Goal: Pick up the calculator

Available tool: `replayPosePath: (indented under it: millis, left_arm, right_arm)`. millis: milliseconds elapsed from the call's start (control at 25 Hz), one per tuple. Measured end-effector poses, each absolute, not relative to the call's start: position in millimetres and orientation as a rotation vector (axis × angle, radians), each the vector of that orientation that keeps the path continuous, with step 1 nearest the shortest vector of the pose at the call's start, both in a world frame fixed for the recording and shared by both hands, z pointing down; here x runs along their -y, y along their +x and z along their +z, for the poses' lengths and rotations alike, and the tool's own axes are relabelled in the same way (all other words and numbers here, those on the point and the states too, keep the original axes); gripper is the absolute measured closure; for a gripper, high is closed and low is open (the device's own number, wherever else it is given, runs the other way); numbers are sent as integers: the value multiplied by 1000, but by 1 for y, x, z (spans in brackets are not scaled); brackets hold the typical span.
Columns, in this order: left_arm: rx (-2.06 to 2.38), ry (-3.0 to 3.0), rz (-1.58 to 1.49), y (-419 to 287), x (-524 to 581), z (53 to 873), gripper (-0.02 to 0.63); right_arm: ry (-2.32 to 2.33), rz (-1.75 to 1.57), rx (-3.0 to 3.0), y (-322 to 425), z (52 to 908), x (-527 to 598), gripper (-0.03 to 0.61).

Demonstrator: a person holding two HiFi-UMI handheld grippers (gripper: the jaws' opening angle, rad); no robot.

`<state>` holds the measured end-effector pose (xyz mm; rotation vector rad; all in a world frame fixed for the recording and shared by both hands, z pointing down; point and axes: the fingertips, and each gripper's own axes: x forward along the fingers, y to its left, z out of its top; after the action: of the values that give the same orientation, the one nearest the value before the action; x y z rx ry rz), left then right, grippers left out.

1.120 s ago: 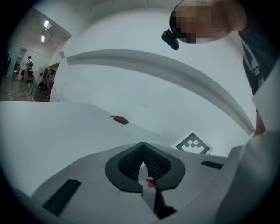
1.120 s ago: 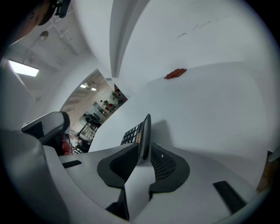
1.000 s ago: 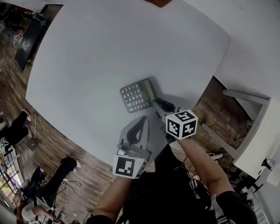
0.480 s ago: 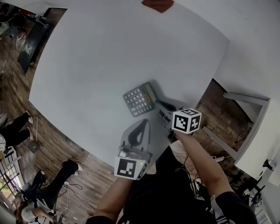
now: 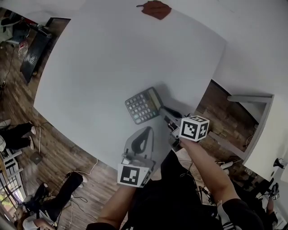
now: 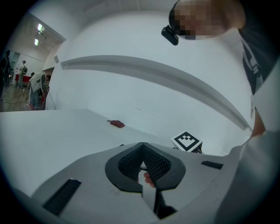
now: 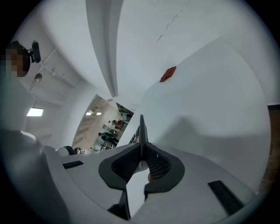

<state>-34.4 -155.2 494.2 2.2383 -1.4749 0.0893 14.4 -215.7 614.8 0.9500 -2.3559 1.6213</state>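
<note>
Calculator, pinched at one edge by right hand-held gripper; left hand-held gripper pressed together, empty; risks pivoting out onto table from so narrow a hold.

One dark grey desk calculator with pale keys. One white rectangular table. One flat reddish-brown object, at twelve o'clock on the tabletop. Two grey handheld grippers: the left gripper at six o'clock, the right gripper at four o'clock.
</note>
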Motion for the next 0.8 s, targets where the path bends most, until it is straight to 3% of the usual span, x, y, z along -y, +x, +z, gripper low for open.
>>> replayPosePath:
  millis: [800]
  left_arm:
    - [1432, 2386, -32, -49, 37, 384, 607]
  right_arm:
    - [1045, 1616, 2739, 0, 436, 107, 529]
